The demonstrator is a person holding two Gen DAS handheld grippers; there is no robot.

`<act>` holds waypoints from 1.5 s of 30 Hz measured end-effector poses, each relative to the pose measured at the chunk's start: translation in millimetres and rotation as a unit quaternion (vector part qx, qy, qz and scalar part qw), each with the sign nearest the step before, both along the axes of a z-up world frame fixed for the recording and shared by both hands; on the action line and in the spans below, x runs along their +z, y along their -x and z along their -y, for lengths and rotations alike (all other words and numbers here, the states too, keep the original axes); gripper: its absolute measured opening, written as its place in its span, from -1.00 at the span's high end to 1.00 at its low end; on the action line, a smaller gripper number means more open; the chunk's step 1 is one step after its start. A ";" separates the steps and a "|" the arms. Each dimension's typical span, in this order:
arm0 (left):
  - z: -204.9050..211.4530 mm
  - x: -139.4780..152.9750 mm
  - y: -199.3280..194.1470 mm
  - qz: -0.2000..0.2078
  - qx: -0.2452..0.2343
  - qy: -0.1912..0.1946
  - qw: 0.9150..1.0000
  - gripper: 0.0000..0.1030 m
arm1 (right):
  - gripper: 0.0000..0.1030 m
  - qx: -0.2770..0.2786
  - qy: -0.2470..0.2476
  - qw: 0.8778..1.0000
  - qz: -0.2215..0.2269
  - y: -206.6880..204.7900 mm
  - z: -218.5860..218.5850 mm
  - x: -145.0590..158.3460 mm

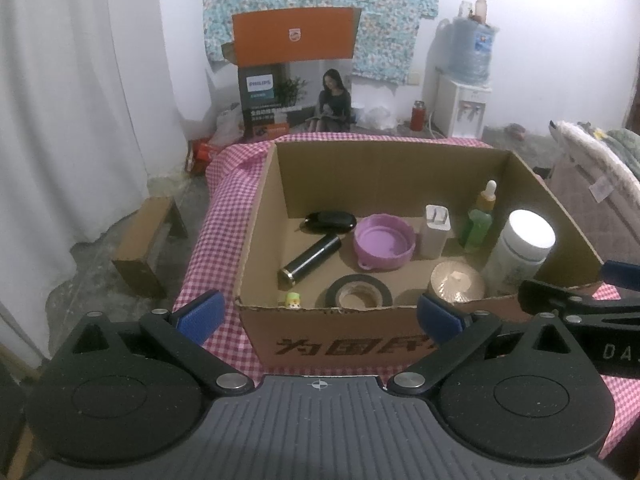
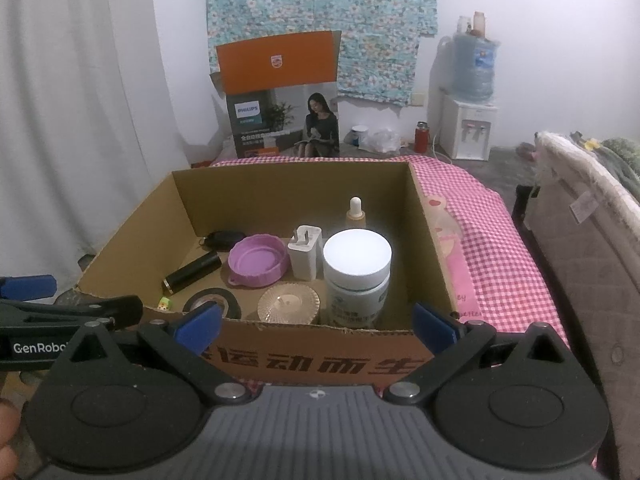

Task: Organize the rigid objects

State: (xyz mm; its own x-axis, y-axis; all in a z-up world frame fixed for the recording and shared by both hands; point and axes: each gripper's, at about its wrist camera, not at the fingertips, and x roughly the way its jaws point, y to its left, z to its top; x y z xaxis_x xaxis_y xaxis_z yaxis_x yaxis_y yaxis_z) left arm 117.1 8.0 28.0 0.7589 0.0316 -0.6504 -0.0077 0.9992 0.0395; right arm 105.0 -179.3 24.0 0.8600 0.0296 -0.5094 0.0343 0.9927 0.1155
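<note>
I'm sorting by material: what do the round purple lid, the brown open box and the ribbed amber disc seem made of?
Round purple lid: looks like matte plastic, with a moulded rim and small tab. Brown open box: corrugated cardboard, dull, with a torn front edge. Ribbed amber disc: glossy and translucent, either glass or clear plastic; I cannot tell which.

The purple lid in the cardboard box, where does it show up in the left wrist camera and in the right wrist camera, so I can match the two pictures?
Left wrist view: the purple lid lies open side up in the middle of the box floor, right of picture centre.
Right wrist view: the purple lid sits left of picture centre, toward the back of the box.
Shared landmark: the white charger plug stands just right of it in both.
</note>
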 end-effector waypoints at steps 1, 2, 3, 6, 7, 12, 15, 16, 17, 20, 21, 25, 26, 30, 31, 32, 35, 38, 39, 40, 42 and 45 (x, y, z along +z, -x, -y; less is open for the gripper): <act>-0.1 0.0 -0.4 -0.001 0.000 0.001 1.000 -0.99 | -1.00 0.000 0.000 1.000 0.000 -0.1 -0.1 0.2; 0.3 0.0 -0.8 -0.002 0.000 0.002 1.000 -0.99 | -1.00 0.000 0.000 1.000 0.000 -1.5 0.1 0.3; 0.8 0.1 -1.0 -0.002 0.000 0.002 1.000 -0.99 | -1.00 0.001 0.000 1.000 0.000 -2.4 0.6 0.3; 2.6 0.3 -1.1 -0.003 0.000 0.002 1.000 -0.99 | -1.00 0.001 -0.002 1.000 -0.002 -3.0 1.0 0.2; 2.7 0.3 -1.2 -0.003 0.000 0.002 1.000 -0.99 | -1.00 0.001 -0.002 1.000 -0.003 -2.7 1.3 0.1; 3.8 0.3 -1.0 -0.003 0.000 0.001 1.000 -0.99 | -1.00 0.001 -0.003 1.000 -0.003 -2.5 1.3 -0.2; 6.0 -0.4 -1.5 -0.002 0.000 0.000 1.000 -0.99 | -1.00 0.001 -0.004 1.000 -0.003 -2.3 3.1 -1.2; 6.9 -0.6 -1.3 -0.003 0.000 -0.001 1.000 -0.99 | -1.00 0.001 -0.005 1.000 -0.004 -2.6 3.9 -1.4; 6.3 -0.4 -1.4 -0.003 0.001 0.000 1.000 -0.99 | -1.00 0.001 -0.004 1.000 -0.004 -2.6 4.0 -1.4; 6.9 -0.2 -1.6 -0.004 0.001 0.000 1.000 -0.99 | -1.00 0.001 -0.005 1.000 -0.004 -2.8 4.7 -1.7; 6.8 -0.2 -1.6 -0.004 0.001 0.000 1.000 -0.99 | -1.00 0.001 -0.006 1.000 -0.005 -2.6 5.4 -2.1; 7.0 -0.1 -1.4 -0.003 0.000 0.000 1.000 -0.99 | -1.00 0.001 -0.007 1.000 -0.005 -2.6 6.7 -2.5; 6.8 -0.1 -1.6 -0.004 0.000 0.000 1.000 -0.99 | -1.00 0.001 -0.007 1.000 -0.005 -2.9 6.4 -2.4; 7.1 0.0 -1.5 -0.004 0.000 0.000 1.000 -0.99 | -1.00 0.001 -0.009 1.000 -0.006 -2.2 8.8 -4.0; 7.3 0.0 -1.5 -0.004 0.000 0.000 1.000 -0.99 | -1.00 0.001 -0.010 1.000 -0.006 -2.2 9.1 -4.2; 7.3 0.0 -1.6 -0.004 0.000 0.000 1.000 -0.99 | -1.00 0.001 -0.009 1.000 -0.006 -2.1 9.2 -4.2; 7.7 0.1 -1.5 -0.004 0.000 0.000 1.000 -0.99 | -1.00 0.001 -0.009 1.000 -0.006 -2.3 9.0 -4.1; 8.6 0.1 -1.2 -0.003 0.001 -0.001 1.000 -0.99 | -1.00 0.001 -0.009 1.000 -0.006 -1.9 9.5 -4.3; 7.8 0.1 -1.7 -0.004 0.001 0.000 1.000 -0.99 | -1.00 0.001 -0.010 1.000 -0.006 -2.3 9.3 -4.2; 8.4 0.0 -1.3 -0.004 0.001 0.000 1.000 -0.99 | -1.00 0.001 -0.010 1.000 -0.006 -2.5 9.1 -4.0; 7.9 0.2 -1.6 -0.004 0.001 0.000 1.000 -0.99 | -1.00 0.001 -0.011 1.000 -0.007 -2.3 9.2 -4.5; 8.8 0.1 -1.2 -0.004 0.000 -0.001 1.000 -0.99 | -1.00 0.001 -0.013 1.000 -0.008 -2.9 10.2 -3.9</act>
State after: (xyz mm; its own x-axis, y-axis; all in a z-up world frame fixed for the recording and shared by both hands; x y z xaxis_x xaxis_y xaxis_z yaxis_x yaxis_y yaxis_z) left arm 118.3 -0.8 28.1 0.7536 0.0322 -0.6565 -0.0072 0.9991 0.0407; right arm 107.9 -189.6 20.1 0.8517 0.0435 -0.5223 0.0352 0.9895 0.1399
